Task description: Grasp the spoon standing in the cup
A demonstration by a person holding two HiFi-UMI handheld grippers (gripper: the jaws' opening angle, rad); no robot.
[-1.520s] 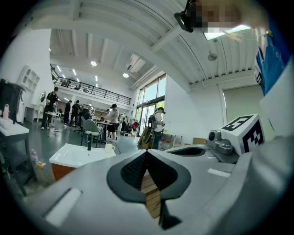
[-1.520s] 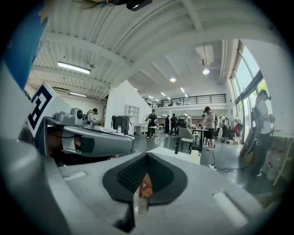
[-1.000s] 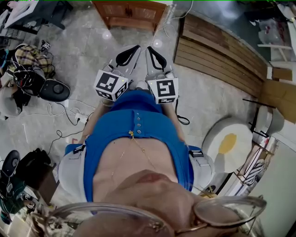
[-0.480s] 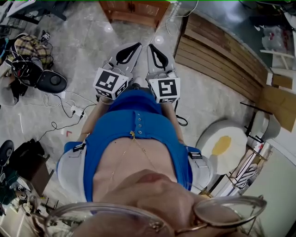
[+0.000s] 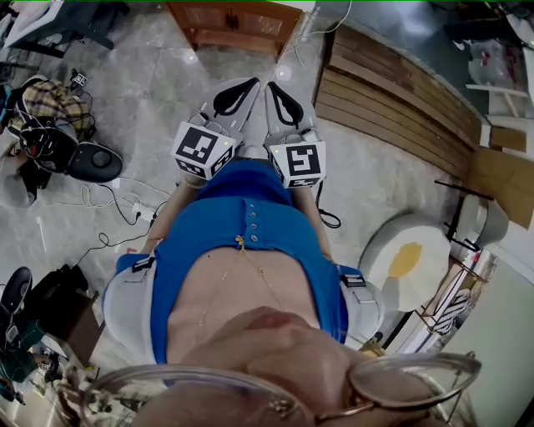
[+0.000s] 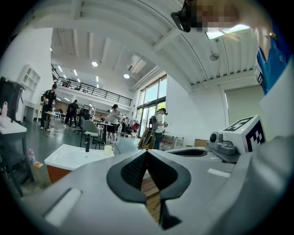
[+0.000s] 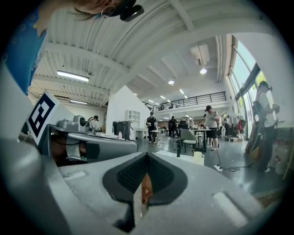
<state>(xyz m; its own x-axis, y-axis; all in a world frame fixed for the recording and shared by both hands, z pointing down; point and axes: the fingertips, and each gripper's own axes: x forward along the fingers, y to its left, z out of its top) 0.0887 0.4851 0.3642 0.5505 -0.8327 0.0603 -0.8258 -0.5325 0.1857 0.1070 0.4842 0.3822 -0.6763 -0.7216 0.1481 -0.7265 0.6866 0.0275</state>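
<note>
Both grippers are held side by side in front of the person's blue top, pointing outwards. In the head view my left gripper and my right gripper are shut with nothing between the jaws. A small pale cup stands on a white table far off in the left gripper view, beyond my left gripper. The same cup shows in the right gripper view, past my right gripper. It is too small to make out a spoon in it.
The floor holds cables and bags at the left, a wooden cabinet ahead, wooden planks at the right and a round white stool. Several people stand among desks and chairs in the hall.
The grippers stay shut and side by side; the head view has only wobbled slightly.
</note>
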